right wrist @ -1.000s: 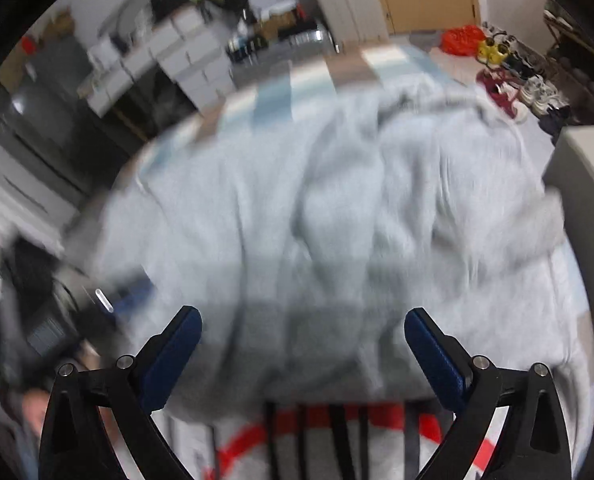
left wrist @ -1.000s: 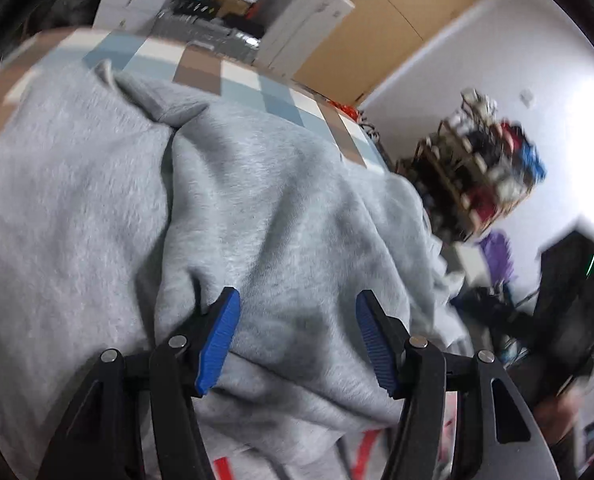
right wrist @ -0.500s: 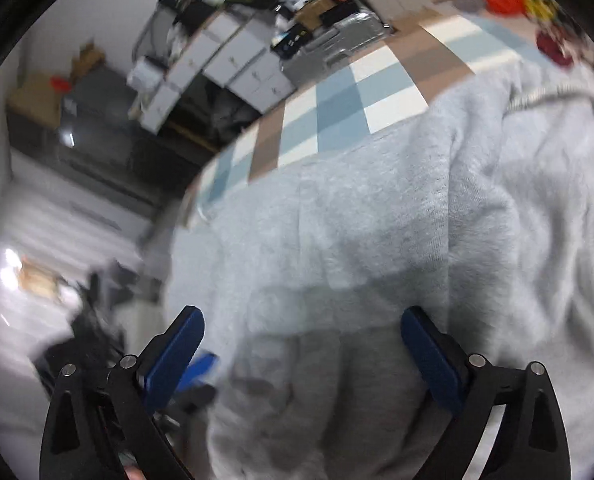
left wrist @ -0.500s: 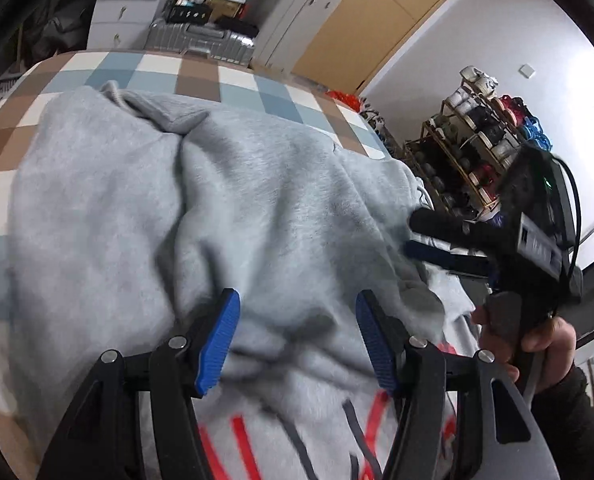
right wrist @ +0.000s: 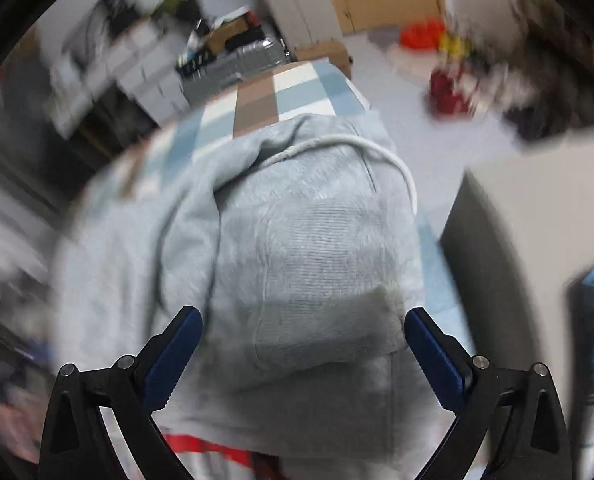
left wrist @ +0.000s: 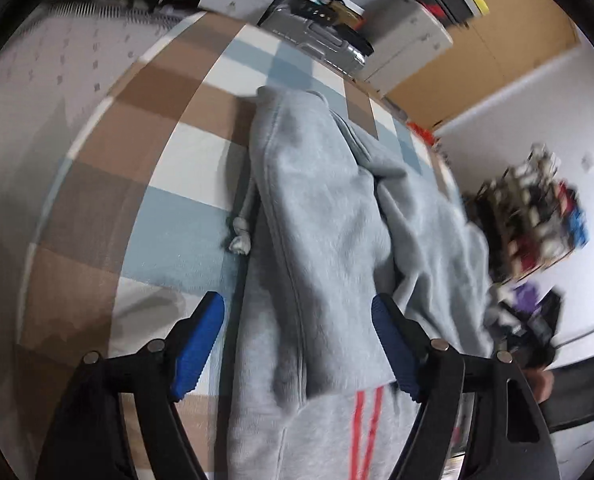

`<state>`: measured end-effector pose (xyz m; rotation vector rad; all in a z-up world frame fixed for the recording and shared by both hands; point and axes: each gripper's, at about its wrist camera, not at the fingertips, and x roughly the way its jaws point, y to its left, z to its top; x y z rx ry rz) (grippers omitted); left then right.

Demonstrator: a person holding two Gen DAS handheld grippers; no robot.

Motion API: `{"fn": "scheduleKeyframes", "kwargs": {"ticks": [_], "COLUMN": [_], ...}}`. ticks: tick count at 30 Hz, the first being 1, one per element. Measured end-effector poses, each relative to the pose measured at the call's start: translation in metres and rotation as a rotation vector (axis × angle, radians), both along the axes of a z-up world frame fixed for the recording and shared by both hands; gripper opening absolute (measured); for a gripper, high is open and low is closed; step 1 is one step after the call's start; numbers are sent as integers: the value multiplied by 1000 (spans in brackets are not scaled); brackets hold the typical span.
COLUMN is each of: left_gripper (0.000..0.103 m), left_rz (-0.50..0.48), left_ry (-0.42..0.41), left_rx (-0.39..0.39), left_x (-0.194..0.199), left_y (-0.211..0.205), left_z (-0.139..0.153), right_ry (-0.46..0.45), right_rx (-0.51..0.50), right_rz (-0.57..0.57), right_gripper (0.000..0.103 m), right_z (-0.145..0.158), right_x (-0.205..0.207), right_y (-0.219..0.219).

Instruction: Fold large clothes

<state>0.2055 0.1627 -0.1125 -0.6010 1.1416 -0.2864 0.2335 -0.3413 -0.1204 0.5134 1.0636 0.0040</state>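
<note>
Grey hooded sweatshirt [left wrist: 329,216] lies bunched lengthwise on a checked cover [left wrist: 165,208] of brown, white and pale blue squares, its fabric folded over itself into a long ridge that runs away from the left wrist camera. A white drawstring end [left wrist: 239,236] pokes out from under the garment's left edge and rests on a blue square. Near the bottom of that view red stripes [left wrist: 363,412] show on the grey cloth beneath the folded layer. The left gripper [left wrist: 301,340] hangs over the near end of the ridge, its jaws opening; the blue pads [left wrist: 199,340] stand clear on either side of the fabric and do not press it. In the right wrist view the same sweatshirt [right wrist: 297,240] fills the middle, with a ribbed band [right wrist: 329,312] lying across it close to the camera and a white cord [right wrist: 369,152] curving over the far part. The right gripper [right wrist: 303,354] is spread wide above the ribbed band, its blue pads [right wrist: 437,360] apart from the cloth and holding nothing. That view is smeared with motion blur, so the clutter around the cover cannot be made out well. White drawers [left wrist: 405,36] and a brown door [left wrist: 493,36] stand beyond the cover's far edge, and a crowded rack [left wrist: 537,208] stands to the right.
</note>
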Motion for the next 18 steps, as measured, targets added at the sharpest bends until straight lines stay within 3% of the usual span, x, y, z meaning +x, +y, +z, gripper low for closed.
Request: {"fn": "scheduleKeyframes", "kwargs": {"ticks": [4, 6, 8, 9, 14, 16, 18], "left_gripper": [72, 72, 74, 80, 80, 79, 71], "left_rz": [10, -14, -12, -4, -5, -30, -45], "left_ry": [-17, 14, 68, 34, 52, 66, 84], "left_rx": [39, 9, -21, -20, 38, 113, 223], "left_x": [9, 21, 31, 33, 47, 55, 64], "left_y": [-10, -19, -24, -25, -39, -51, -65], "left_z": [-3, -12, -23, -19, -17, -14, -10], "right_ry": [47, 75, 80, 82, 74, 62, 56], "right_rx": [-121, -192, -247, -269, -381, -367, -357], "right_rz": [3, 36, 88, 101, 184, 209, 218], "right_gripper": [102, 103, 99, 98, 78, 74, 74], "right_z": [-8, -13, -16, -15, -19, -24, -24], "right_x": [7, 17, 25, 21, 29, 38, 39], "right_y": [-2, 12, 26, 29, 49, 47, 45]}}
